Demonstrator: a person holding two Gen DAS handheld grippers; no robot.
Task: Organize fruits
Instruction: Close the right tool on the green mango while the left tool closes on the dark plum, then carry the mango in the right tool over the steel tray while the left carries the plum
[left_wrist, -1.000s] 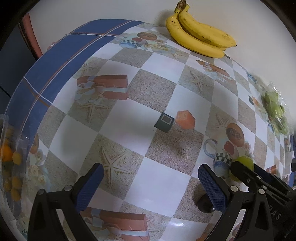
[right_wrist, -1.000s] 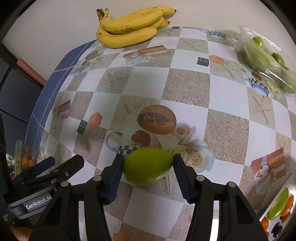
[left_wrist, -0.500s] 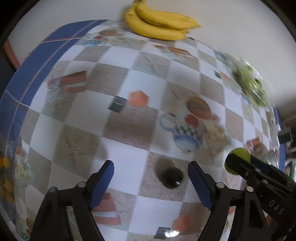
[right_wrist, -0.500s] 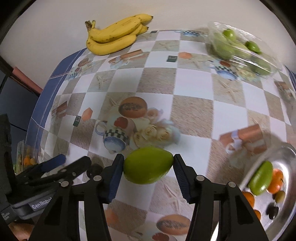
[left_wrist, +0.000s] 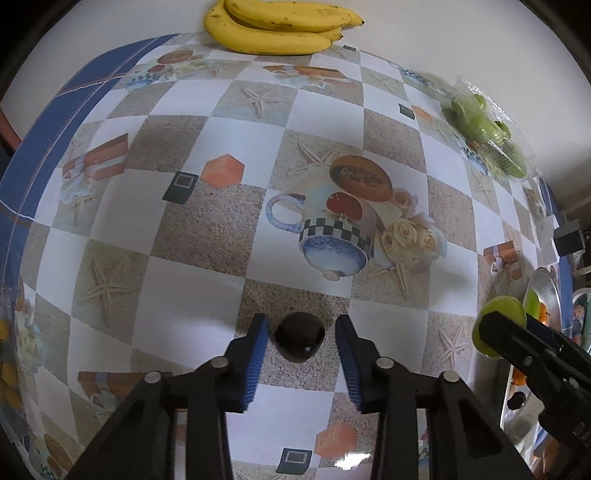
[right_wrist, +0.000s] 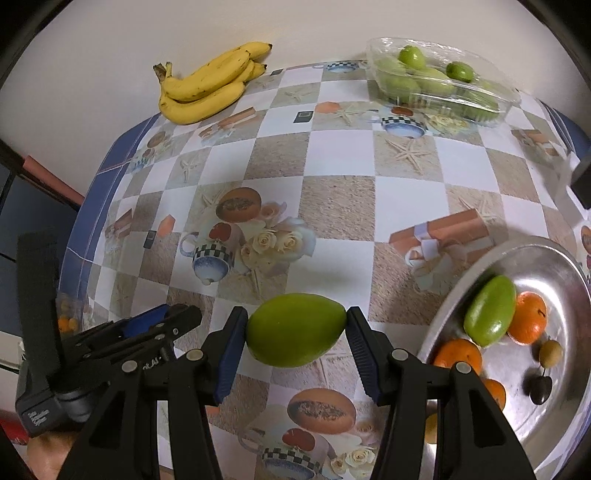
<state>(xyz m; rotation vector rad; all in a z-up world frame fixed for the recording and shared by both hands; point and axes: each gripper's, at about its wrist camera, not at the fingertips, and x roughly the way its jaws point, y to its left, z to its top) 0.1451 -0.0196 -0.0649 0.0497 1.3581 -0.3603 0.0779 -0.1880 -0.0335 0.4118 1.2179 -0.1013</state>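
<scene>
- Left hand-held gripper (left_wrist: 300, 345): the jaws are seen closing, with a small dark round fruit (left_wrist: 300, 341) lying between them on the desk (left_wrist: 207, 236); a narrow gap remains on each side, so the pads are not yet pressed on it.
- Right hand-held gripper (right_wrist: 295, 330): it is clamped on a green mango (right_wrist: 295, 329), whose long axis runs across from one pad to the other; the fruit is carried clear of the desk.
- Silver tray (right_wrist: 491, 269): it is found to the right of the held mango and near it, already bearing a second green mango (right_wrist: 489, 310), oranges (right_wrist: 526, 317) and small dark fruits.
- Relation governing the next move, as judged: the tray lies on the right hand's side, so the mango is the nearer delivery.
- Bananas (right_wrist: 210, 83) and a clear box of green fruit (right_wrist: 439, 83) rest at the far edge.
</scene>
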